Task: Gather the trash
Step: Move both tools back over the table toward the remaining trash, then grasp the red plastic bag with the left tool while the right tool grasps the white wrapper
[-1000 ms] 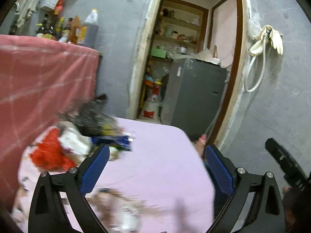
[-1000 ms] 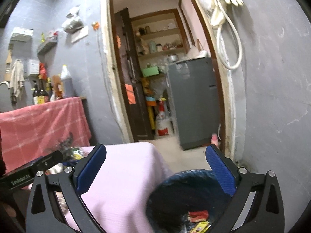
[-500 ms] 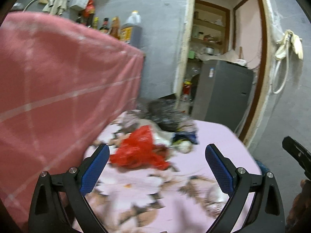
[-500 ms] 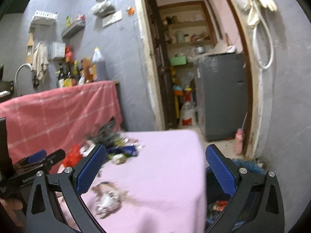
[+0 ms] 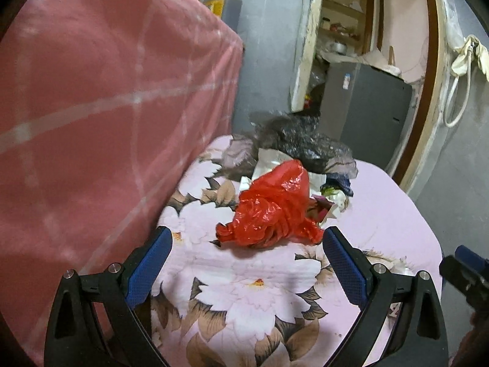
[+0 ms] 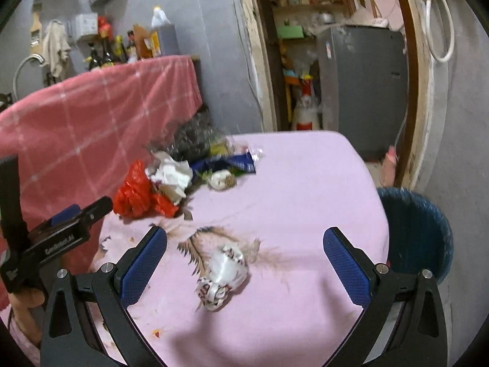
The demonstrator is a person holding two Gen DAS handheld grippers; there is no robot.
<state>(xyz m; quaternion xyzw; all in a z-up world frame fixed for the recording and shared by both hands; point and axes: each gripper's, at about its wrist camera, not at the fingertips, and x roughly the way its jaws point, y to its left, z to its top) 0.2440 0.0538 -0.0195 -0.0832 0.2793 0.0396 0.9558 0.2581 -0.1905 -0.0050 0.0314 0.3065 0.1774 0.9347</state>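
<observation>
A crumpled red plastic bag [image 5: 272, 205] lies on the pink flowered tablecloth [image 5: 244, 293], just ahead of my open left gripper [image 5: 247, 241]. Behind it are white paper [image 5: 269, 159], a black plastic bag [image 5: 302, 140] and a blue wrapper [image 6: 229, 162]. In the right wrist view, a crumpled silvery wrapper [image 6: 223, 272] lies between the fingers of my open right gripper [image 6: 244, 241], nothing held. The red bag [image 6: 137, 195] and a small pale ball of trash [image 6: 221, 179] sit farther back. A blue bin [image 6: 418, 238] stands at the table's right edge.
A counter draped in red checked cloth [image 5: 91, 107] borders the table's left side, with bottles [image 6: 107, 52] on top. A grey appliance [image 6: 363, 85] stands in the doorway behind. A white hose [image 6: 437, 27] hangs on the grey wall at right.
Both grippers swung left and dipped toward the table. The left came close to the red bag; the right moved from over the bin to above the silvery wrapper. Both stayed open.
</observation>
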